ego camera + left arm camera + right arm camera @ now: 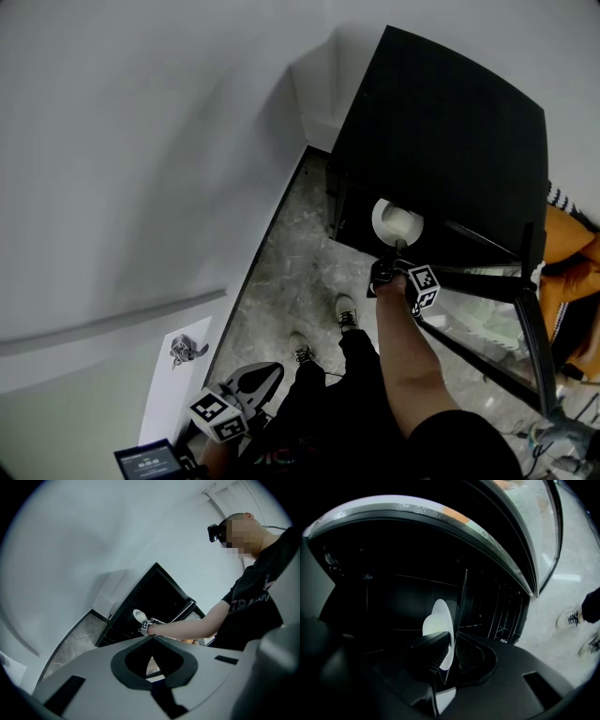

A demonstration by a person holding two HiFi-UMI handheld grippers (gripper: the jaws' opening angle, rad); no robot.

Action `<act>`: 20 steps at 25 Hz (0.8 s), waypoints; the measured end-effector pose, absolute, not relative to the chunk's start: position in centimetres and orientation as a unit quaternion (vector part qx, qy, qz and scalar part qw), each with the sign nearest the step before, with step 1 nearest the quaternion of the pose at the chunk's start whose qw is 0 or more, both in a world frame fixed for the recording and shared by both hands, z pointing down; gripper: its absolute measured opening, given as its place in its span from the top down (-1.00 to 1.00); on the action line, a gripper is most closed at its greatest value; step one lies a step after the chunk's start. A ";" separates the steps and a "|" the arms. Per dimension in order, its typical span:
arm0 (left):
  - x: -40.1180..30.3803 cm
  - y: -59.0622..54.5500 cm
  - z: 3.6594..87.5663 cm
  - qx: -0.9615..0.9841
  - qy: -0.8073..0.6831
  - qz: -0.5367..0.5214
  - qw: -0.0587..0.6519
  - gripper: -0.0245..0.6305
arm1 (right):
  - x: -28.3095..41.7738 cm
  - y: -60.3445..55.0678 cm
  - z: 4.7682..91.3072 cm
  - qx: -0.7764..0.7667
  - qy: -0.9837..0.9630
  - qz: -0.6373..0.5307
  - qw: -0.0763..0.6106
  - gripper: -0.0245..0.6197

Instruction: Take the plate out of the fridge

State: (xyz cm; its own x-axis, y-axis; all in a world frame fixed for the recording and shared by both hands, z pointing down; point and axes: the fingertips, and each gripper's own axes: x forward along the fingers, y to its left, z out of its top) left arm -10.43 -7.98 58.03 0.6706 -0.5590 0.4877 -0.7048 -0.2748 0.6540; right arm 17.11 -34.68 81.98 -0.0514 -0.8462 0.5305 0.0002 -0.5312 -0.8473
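A small white plate (398,222) is held on edge at the dark mouth of the black fridge (441,122). My right gripper (384,272) is shut on the plate's lower rim. In the right gripper view the plate (439,620) stands upright between the two ribbed pads (433,656), with the fridge's dark wire shelves behind it. My left gripper (253,380) hangs low near the person's legs, away from the fridge, shut on nothing. The left gripper view shows its own jaw tips (152,638) meeting, and far off the plate (139,615) in the right gripper (146,626).
The fridge's glass door (487,309) stands swung open to the right of my right arm. An orange object (567,244) lies beyond the door. The person's shoes (347,314) rest on the marble floor (291,272). A white wall (141,141) runs along the left.
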 end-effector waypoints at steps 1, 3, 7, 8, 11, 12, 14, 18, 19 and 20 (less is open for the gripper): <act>-10.4 -7.9 58.1 0.794 -0.397 0.082 0.453 0.92 | 17.1 -34.7 82.0 -0.602 0.348 -0.635 0.338 0.82; -10.2 -7.9 58.2 0.794 -0.395 0.083 0.454 0.92 | 17.1 -34.7 82.1 -0.599 0.347 -0.636 0.342 0.82; -10.2 -8.1 58.5 0.796 -0.390 0.084 0.454 0.92 | 16.8 -34.4 82.0 -0.588 0.360 -0.642 0.335 0.83; -10.2 -8.1 58.5 0.797 -0.389 0.085 0.455 0.92 | 16.7 -34.2 81.9 -0.586 0.363 -0.643 0.334 0.83; -9.8 -8.2 58.6 0.800 -0.383 0.087 0.454 0.92 | 16.5 -33.3 81.9 -0.580 0.368 -0.646 0.334 0.83; -9.7 -8.3 58.6 0.801 -0.382 0.088 0.453 0.92 | 16.5 -33.1 82.0 -0.578 0.369 -0.646 0.334 0.83; -9.5 -8.3 58.6 0.802 -0.380 0.089 0.452 0.92 | 16.5 -32.9 82.1 -0.575 0.371 -0.648 0.335 0.83; -9.3 -8.3 58.6 0.801 -0.380 0.090 0.454 0.92 | 16.8 -33.0 82.2 -0.578 0.372 -0.647 0.331 0.82; -9.4 -8.3 58.7 0.800 -0.380 0.089 0.455 0.92 | 16.8 -33.1 82.2 -0.577 0.373 -0.646 0.333 0.82; -9.4 -8.2 58.7 0.800 -0.381 0.089 0.455 0.92 | 16.7 -33.3 82.1 -0.575 0.374 -0.646 0.335 0.82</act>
State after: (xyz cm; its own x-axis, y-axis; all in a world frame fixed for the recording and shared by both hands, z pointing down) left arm -9.38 -8.24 58.70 0.6932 -0.5285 0.4900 -0.6910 -0.2943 0.6602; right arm 16.69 -33.26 82.14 -0.1143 -0.8629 0.4922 0.0041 -0.4958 -0.8684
